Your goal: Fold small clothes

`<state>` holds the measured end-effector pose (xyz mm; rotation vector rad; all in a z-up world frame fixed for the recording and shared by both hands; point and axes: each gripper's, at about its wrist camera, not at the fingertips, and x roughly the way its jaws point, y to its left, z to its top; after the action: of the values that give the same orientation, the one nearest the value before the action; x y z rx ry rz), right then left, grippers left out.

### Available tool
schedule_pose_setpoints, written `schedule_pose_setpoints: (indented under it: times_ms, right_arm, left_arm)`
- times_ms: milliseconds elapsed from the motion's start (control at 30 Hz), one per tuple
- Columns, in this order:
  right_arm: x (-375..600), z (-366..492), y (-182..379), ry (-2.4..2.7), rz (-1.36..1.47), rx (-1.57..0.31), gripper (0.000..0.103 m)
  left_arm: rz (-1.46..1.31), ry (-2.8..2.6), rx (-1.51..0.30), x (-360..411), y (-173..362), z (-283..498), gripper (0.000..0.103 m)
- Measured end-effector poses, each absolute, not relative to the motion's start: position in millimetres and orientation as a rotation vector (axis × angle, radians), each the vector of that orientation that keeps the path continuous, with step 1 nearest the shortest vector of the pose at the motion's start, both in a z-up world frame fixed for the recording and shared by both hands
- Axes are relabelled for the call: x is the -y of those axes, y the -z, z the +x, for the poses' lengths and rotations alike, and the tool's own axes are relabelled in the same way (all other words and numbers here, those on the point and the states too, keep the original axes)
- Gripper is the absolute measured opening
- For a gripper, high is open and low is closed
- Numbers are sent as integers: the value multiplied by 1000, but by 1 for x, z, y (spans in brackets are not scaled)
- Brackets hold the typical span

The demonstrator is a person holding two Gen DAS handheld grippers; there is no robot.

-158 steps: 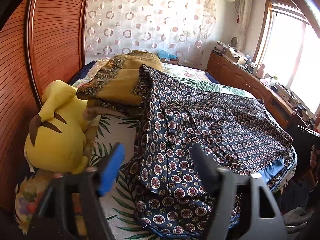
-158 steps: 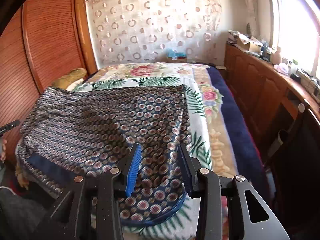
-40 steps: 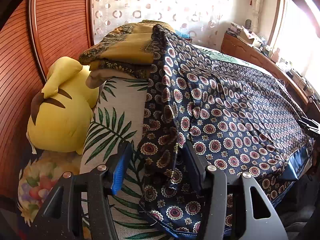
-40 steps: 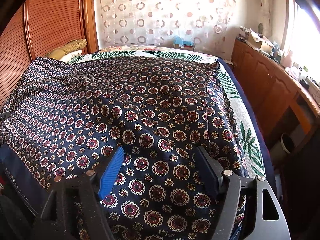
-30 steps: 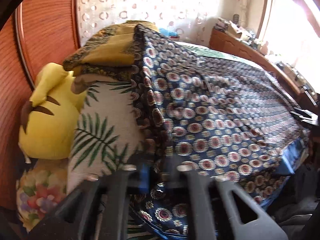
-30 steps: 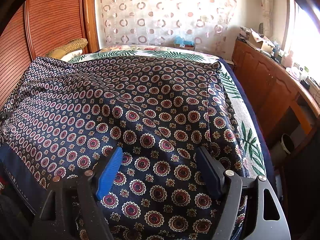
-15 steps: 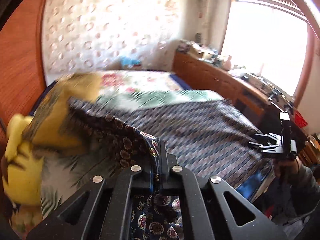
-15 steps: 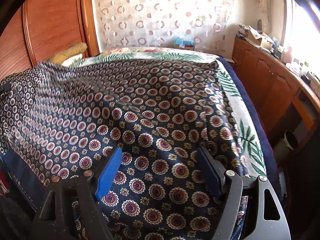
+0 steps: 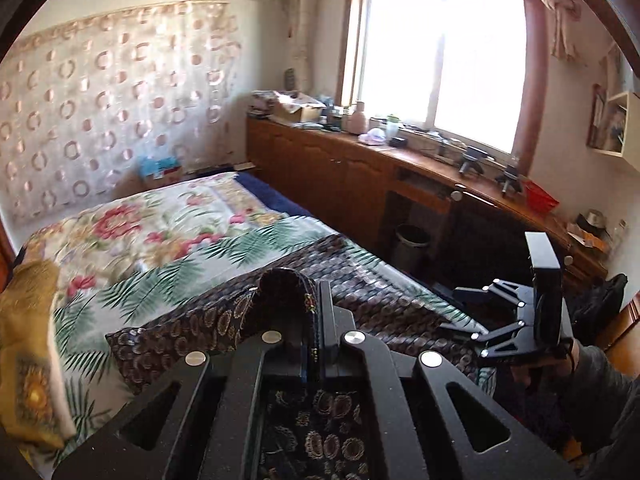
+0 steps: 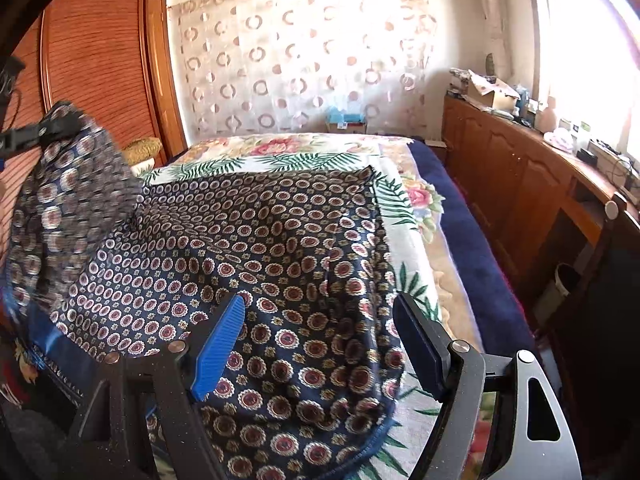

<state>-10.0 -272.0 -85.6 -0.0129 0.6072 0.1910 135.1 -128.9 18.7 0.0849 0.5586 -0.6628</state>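
A navy garment with red-and-white circle print (image 10: pixel 256 240) lies spread on the bed. My left gripper (image 9: pixel 316 316) is shut on its left edge (image 9: pixel 280 280) and holds that side lifted; it also shows raised at the far left of the right wrist view (image 10: pixel 56 128). My right gripper (image 10: pixel 320 320) is open and empty, hovering over the garment's near right part; it also shows in the left wrist view (image 9: pixel 460 308).
The floral bedspread (image 10: pixel 288 148) covers the bed. A yellow pillow (image 9: pixel 28 320) lies at the left. A wooden cabinet (image 10: pixel 520 168) with clutter runs along the right, a bin (image 9: pixel 412 240) beside it. A wooden wardrobe (image 10: pixel 96 60) stands left.
My left gripper closed on the garment's left edge and lifted it up and toward the right. My right gripper stayed open above the garment.
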Motion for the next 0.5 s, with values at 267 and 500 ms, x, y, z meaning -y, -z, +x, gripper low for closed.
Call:
schedule_pose_setpoints:
  times_ms: [267, 500]
  right_arm:
    - [285, -20, 84, -199, 11, -591, 78]
    - [286, -17, 88, -187, 20, -599, 78]
  left_arm:
    - [183, 714, -591, 172, -27, 146, 14]
    - [180, 695, -606, 159, -16, 146, 60]
